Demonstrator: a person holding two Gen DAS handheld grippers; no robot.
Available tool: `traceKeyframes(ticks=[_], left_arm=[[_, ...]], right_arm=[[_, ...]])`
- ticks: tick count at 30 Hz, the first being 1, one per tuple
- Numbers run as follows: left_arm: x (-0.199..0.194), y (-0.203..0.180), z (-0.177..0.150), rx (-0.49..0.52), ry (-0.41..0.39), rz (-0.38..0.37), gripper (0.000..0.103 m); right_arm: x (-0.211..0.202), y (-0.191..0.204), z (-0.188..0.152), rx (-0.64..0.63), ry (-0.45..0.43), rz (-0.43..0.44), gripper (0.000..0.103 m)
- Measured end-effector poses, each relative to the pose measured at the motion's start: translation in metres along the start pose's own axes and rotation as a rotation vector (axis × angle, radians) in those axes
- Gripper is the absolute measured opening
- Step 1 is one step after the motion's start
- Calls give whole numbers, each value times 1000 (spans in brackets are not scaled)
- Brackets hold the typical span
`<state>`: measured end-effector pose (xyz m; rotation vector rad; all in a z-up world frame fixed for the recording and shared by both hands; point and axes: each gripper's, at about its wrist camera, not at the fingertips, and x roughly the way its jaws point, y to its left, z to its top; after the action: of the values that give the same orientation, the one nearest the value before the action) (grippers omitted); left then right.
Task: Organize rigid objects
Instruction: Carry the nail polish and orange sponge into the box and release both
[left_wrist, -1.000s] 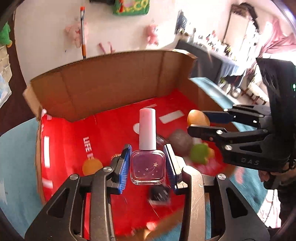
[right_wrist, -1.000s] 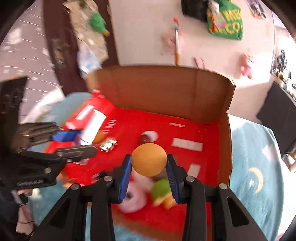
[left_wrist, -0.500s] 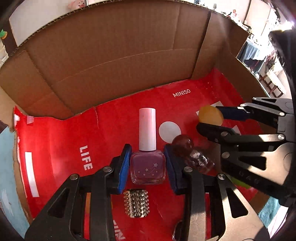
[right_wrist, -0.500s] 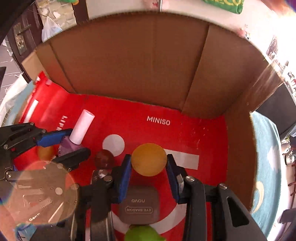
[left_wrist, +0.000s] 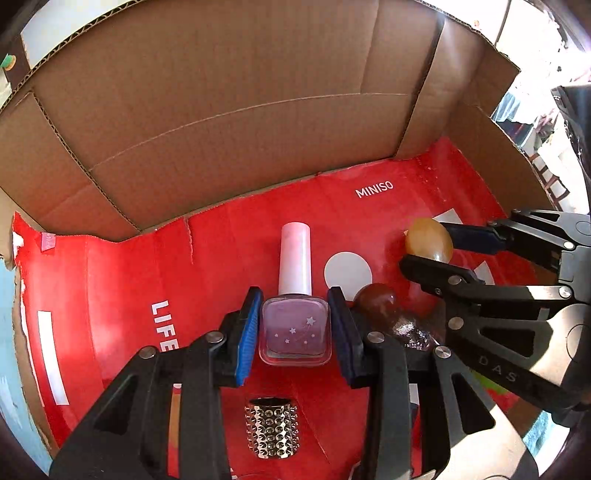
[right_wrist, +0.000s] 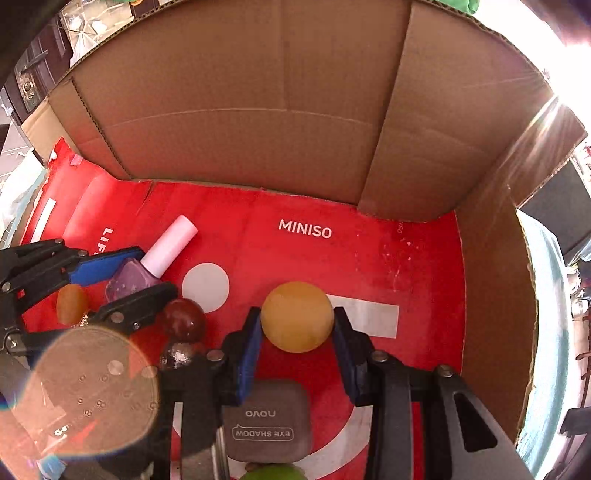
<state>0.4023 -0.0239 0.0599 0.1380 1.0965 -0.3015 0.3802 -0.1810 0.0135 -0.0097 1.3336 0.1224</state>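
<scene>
Both grippers are low inside a cardboard box (left_wrist: 229, 110) with a red MINISO floor (right_wrist: 369, 258). My left gripper (left_wrist: 294, 328) is shut on a purple nail polish bottle (left_wrist: 294, 325) with a white cap; it also shows in the right wrist view (right_wrist: 129, 282). My right gripper (right_wrist: 297, 332) is shut on a yellow-orange ball (right_wrist: 297, 316), seen in the left wrist view (left_wrist: 428, 240) at the right. A dark red ball (left_wrist: 376, 302) lies between the two grippers.
A studded metal ring (left_wrist: 271, 428) lies under the left gripper. A grey eye shadow case (right_wrist: 264, 421) and a green object (right_wrist: 273, 474) lie under the right gripper. An orange ball (right_wrist: 72, 304) sits at the left. Box walls rise behind and to the right (right_wrist: 491, 295).
Both grippers have moved forward and down from above the box to near the floor, still holding the bottle and the ball. In the last half second they barely moved.
</scene>
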Motion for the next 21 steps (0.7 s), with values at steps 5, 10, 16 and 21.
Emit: traceKeyframes(ticks=[5,10,16,21], left_arm=[[-1,0,-1,2,-8,0,34],[-3,-3,-2,4,-11,9,34],[-5,-2,-3,-8,-12,7,34],[-12,2,-3,-24,-36,10,49]], right_arm=[[1,-1,0,-2,-3,-1,40],[0,2,0,-7,-5,-6,40],[0,4,2,-6,-1,-1,40],[2,1,1,-2,1,0,41]])
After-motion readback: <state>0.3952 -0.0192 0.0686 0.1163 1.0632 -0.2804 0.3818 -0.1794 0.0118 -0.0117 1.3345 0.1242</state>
